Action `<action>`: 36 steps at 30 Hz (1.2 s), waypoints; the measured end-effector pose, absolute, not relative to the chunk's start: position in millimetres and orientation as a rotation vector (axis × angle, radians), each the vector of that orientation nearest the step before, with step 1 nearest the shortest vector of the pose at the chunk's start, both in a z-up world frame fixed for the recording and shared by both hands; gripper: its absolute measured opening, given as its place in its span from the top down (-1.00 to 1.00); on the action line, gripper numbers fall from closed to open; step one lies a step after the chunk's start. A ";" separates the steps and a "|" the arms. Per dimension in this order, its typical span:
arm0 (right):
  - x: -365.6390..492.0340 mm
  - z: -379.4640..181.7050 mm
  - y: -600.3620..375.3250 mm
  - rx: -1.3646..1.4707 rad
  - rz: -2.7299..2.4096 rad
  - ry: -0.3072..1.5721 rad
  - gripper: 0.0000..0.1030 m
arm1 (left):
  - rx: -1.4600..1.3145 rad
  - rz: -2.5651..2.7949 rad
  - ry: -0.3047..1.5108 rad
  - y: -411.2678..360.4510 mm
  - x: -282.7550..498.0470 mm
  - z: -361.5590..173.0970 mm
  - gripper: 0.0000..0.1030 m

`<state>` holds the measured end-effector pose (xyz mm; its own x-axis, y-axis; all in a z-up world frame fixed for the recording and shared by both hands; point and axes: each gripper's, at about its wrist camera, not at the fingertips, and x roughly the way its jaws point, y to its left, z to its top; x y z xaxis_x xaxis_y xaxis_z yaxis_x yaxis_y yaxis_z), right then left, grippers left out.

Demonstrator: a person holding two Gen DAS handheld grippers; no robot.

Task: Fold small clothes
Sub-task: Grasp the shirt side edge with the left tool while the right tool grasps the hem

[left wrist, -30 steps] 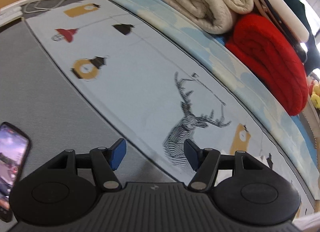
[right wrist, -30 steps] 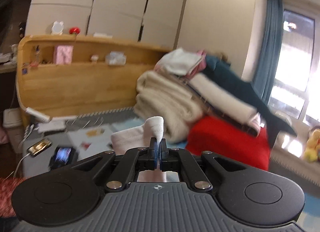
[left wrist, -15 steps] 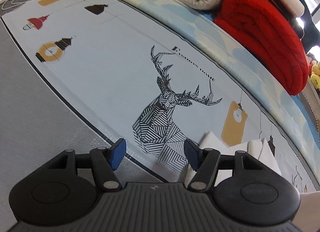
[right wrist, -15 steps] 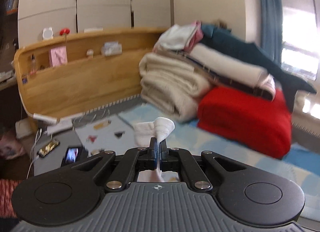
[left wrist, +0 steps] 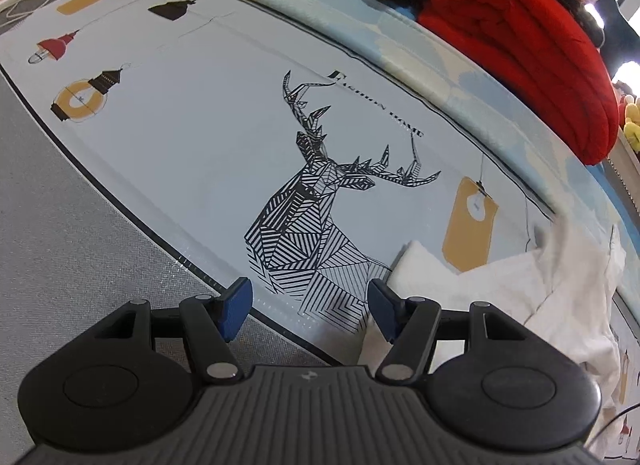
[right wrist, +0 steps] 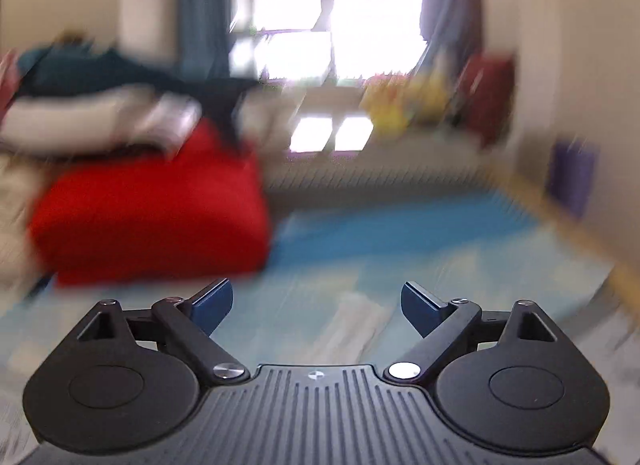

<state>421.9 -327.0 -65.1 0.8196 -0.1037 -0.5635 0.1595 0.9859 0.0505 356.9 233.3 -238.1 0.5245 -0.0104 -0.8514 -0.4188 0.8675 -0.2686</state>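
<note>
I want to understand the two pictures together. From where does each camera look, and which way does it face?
Left wrist: sits on the left gripper, tilted down at the deer mat and the white cloth; open jaws show, nothing between them.
Right wrist: sits on the right gripper, facing across the bed toward the window, blurred; its jaws are opening, nothing between them.
Shared: the red blanket.

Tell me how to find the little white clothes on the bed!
Find the pale mat with the big striped deer drawing on it. Go past the deer to the mustard tag picture; the white clothes lie crumpled just below. They are the only plain white, rumpled thing there, unlike the folded red blanket behind.
</note>
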 end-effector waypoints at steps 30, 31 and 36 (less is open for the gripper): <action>19.8 -218.5 -293.6 0.698 -0.140 1.173 -0.73 | -0.098 0.165 1.103 163.1 243.6 -216.3 -0.64; 13.8 -226.0 -285.9 0.716 -0.135 1.183 -0.73 | -0.083 0.172 1.130 164.5 238.6 -221.6 -0.64; 1.1 -259.4 -243.8 0.702 -0.133 1.247 -0.58 | -0.072 0.213 1.273 176.2 227.9 -259.0 -0.54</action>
